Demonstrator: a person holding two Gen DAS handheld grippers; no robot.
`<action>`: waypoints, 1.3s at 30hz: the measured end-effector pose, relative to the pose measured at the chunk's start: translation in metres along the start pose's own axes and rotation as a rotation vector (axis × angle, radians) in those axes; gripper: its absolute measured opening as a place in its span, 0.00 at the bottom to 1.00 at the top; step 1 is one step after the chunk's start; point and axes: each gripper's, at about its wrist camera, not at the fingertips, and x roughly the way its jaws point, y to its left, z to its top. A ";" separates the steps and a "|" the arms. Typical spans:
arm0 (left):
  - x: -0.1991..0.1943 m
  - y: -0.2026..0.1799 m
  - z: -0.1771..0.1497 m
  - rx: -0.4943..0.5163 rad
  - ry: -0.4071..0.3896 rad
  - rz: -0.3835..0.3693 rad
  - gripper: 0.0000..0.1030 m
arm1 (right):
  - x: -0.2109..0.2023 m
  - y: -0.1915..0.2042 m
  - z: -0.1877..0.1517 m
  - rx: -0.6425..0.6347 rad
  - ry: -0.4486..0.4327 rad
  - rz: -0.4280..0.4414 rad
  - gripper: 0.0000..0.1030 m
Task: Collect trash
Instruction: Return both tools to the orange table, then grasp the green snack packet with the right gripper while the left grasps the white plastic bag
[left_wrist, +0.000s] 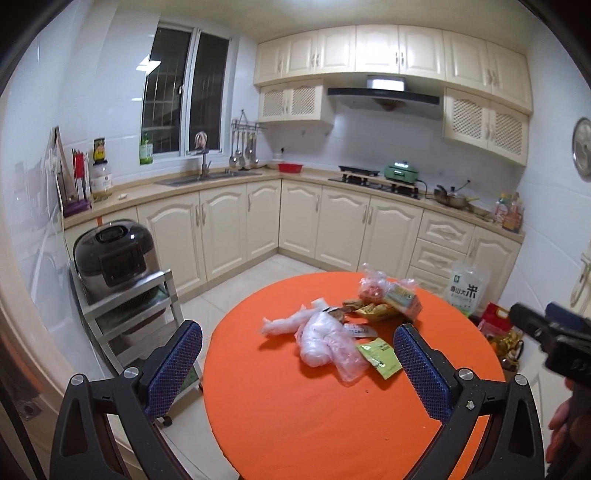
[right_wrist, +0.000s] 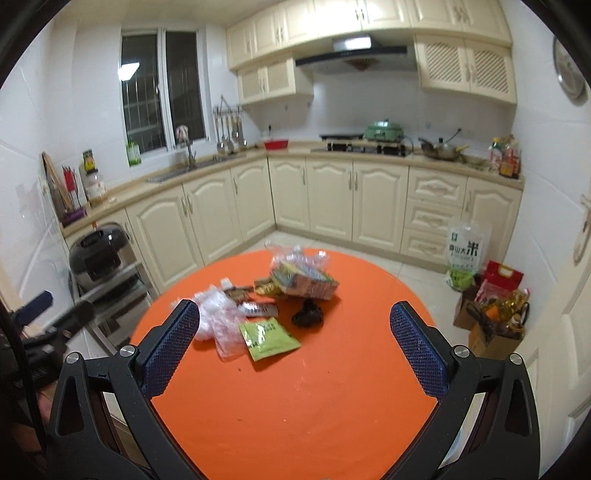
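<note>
While both claws hang above the round orange table (right_wrist: 295, 406), the left gripper (left_wrist: 297, 354) and right gripper (right_wrist: 294, 332) stand spread apart, holding nothing. Ahead of the fingers, mid-table, lies the trash: crumpled clear plastic bags (left_wrist: 321, 339), a flat green foil sachet (right_wrist: 267, 334), a crumpled black wrapper (right_wrist: 307, 314).

Round orange table (right_wrist: 295, 406), lower centre. Trash clustered at its far half: clear bags (right_wrist: 218, 317), green packet (right_wrist: 267, 338), black wad (right_wrist: 307, 314), bagged carton (right_wrist: 306, 278), small wrappers (right_wrist: 258, 308).
</note>
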 end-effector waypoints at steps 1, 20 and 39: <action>0.004 0.000 0.007 0.001 0.006 -0.001 0.99 | 0.006 0.000 -0.002 -0.003 0.015 -0.001 1.00; 0.203 0.005 0.042 0.032 0.256 -0.008 0.99 | 0.179 0.014 -0.049 -0.087 0.356 0.069 0.97; 0.335 -0.023 0.063 0.084 0.343 -0.020 0.99 | 0.223 0.018 -0.062 -0.169 0.370 0.083 0.40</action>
